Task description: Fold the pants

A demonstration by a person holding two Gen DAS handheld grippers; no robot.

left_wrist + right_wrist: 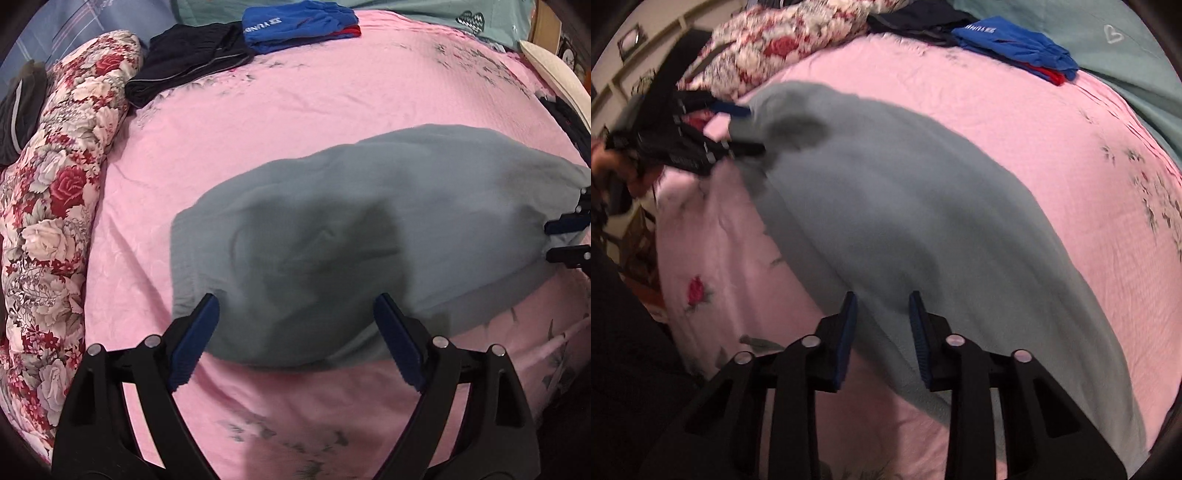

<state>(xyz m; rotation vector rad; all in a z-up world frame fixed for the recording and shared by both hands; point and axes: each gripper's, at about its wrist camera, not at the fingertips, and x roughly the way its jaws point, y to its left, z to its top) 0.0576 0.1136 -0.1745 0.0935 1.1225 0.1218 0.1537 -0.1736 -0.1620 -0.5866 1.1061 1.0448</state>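
grey pants [369, 229] flat on pink bedspread [295, 103], both grippers' fingers parted

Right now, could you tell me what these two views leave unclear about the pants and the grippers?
- Pants: motion blur in both views hides seams and waistband, so which end is which is unclear.
- Right gripper: cut off by the left view's edge.
- Left gripper: small and blurred in the right view.
- Print on blue garment: too small.
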